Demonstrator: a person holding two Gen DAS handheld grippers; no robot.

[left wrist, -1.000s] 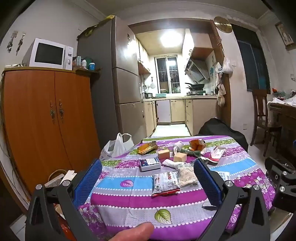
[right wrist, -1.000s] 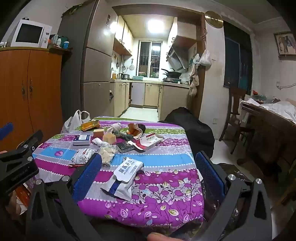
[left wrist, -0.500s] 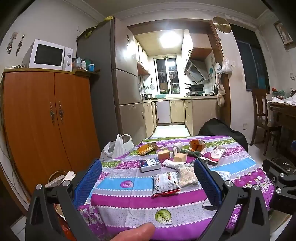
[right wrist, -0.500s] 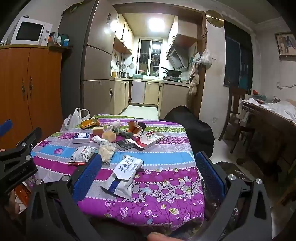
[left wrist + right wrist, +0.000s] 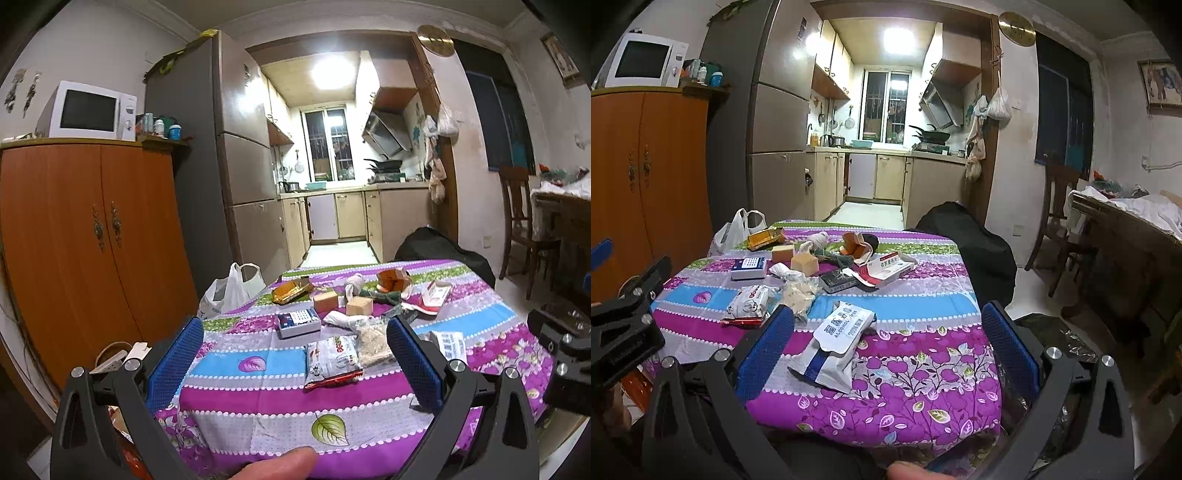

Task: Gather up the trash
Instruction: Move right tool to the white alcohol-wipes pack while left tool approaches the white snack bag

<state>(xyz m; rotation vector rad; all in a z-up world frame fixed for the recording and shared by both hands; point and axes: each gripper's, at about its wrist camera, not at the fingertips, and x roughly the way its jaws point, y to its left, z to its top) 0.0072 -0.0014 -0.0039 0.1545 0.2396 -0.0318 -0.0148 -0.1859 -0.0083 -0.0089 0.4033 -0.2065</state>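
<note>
While both grippers hover spread wide and empty, litter covers the striped tablecloth point(image 5: 258, 391). Between the left gripper point(image 5: 295, 354) fingers lies a snack wrapper point(image 5: 332, 360). An alcohol wipes pack point(image 5: 834, 341) lies between the right gripper point(image 5: 888, 345) fingers.

Printed cloth tablecloth point(image 5: 280, 373), glossy plastic snack wrapper point(image 5: 332, 356), cardboard box point(image 5: 359, 305), varnished wooden cabinet point(image 5: 85, 240)

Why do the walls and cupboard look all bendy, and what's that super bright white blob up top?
Left wrist view: the fisheye lens curves the cupboard and darkens the corners; the kitchen ceiling light glares white. Right wrist view: the same light blows out, and the fridge leans.
</note>
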